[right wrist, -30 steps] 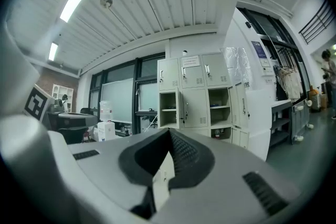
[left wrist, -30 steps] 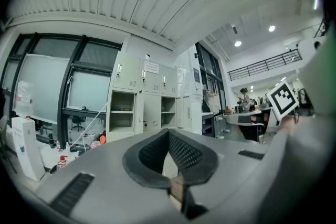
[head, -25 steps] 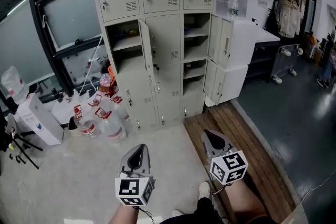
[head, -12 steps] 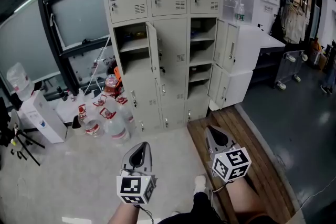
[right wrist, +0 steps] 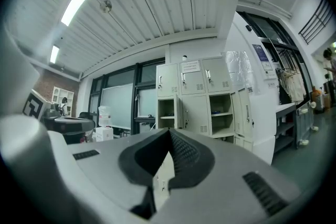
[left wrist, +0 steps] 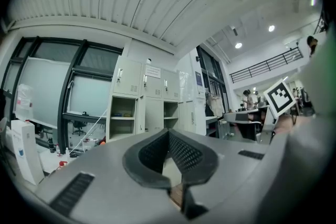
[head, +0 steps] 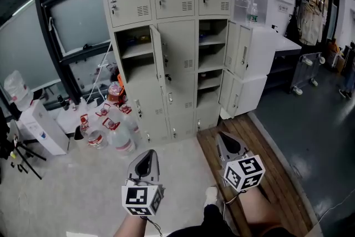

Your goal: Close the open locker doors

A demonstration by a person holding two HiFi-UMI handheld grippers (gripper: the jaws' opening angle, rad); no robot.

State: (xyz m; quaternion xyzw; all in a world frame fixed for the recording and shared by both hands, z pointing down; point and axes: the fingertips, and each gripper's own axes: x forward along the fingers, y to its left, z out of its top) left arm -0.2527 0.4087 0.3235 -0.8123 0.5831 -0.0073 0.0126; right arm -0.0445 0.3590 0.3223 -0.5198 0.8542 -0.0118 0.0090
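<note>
A beige bank of lockers (head: 175, 44) stands ahead against the wall. Three doors hang open: a middle-row left door (head: 156, 54), and two right-column doors (head: 238, 51) (head: 228, 90) swung out to the right. The open left compartment (head: 135, 53) has a shelf with small items. My left gripper (head: 147, 159) and right gripper (head: 223, 142) are held low, well short of the lockers, both shut and empty. The lockers (left wrist: 142, 113) (right wrist: 202, 105) also appear beyond the shut jaws in the left gripper view and the right gripper view.
Several large water bottles (head: 111, 127) stand on the floor left of the lockers, beside a white water dispenser (head: 40, 127). A white counter (head: 272, 44) adjoins the lockers on the right. Wooden planking (head: 260, 164) runs under my right side.
The view has swung slightly, shifting the lockers in the frame. Both grippers stay low and shut in about the same place.
</note>
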